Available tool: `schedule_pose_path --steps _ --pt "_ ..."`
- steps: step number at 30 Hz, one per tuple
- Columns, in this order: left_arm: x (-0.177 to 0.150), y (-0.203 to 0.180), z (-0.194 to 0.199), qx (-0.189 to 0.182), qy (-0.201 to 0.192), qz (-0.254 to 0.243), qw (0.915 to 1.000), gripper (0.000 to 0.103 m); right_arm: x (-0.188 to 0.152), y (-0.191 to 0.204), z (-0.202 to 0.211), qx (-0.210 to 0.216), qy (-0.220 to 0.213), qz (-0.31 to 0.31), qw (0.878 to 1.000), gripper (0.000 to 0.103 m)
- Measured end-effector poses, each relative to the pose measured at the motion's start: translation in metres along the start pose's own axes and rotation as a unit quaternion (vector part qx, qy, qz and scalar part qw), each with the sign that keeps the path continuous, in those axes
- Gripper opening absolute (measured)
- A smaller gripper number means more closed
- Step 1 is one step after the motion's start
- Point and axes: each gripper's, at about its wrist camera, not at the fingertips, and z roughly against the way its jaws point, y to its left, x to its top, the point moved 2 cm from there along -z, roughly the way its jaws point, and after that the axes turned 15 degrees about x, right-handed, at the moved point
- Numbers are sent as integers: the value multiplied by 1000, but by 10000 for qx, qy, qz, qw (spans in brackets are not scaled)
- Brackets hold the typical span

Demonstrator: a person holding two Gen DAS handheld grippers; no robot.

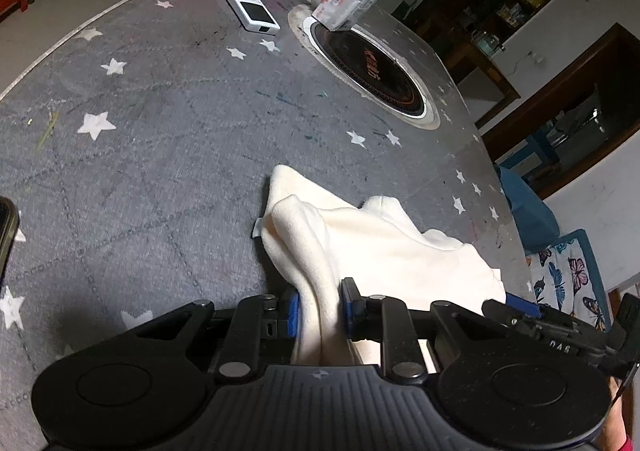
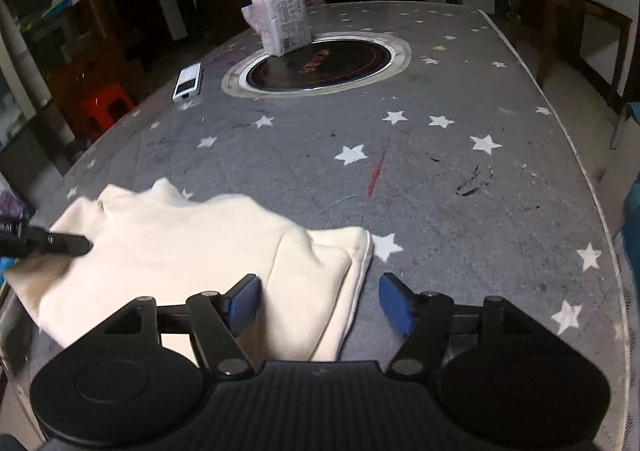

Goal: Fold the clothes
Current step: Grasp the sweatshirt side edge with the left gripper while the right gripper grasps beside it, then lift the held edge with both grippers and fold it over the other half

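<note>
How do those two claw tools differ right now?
The left gripper is pinched shut on a bunch of the cream garment; the right gripper stands wide open, gripping nothing. The left lifts its fold; the right hovers over the garment's flat edge. Both have blue pads and black bodies.

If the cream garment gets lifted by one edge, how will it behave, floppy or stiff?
Probably floppy: the cream garment already bunches and drapes in soft folds where the left gripper pinches it. It looks thick and fleecy, so likely light but bulky. Its free corner lying between the open right gripper pads would probably sag and trail on the table.
</note>
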Motion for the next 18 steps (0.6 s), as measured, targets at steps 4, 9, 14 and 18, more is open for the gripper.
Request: schedule_pose_path --steps 4,9,14,18 --pt "-1 -1 0 21 -30 -69 10000 23 -3 4 -1 -26 -55 43 10000 70" --pt "1 -3 -2 35 -33 -119 9999 23 -3 15 -4 54 -23 108 9999 47" --pt "2 -9 1 118 -89 -282 9995 20 -1 23 -4 145 -77 25 9999 19" --pt "4 -18 10 127 -217 -522 9983 16 1 26 9 132 -255 22 9996 13"
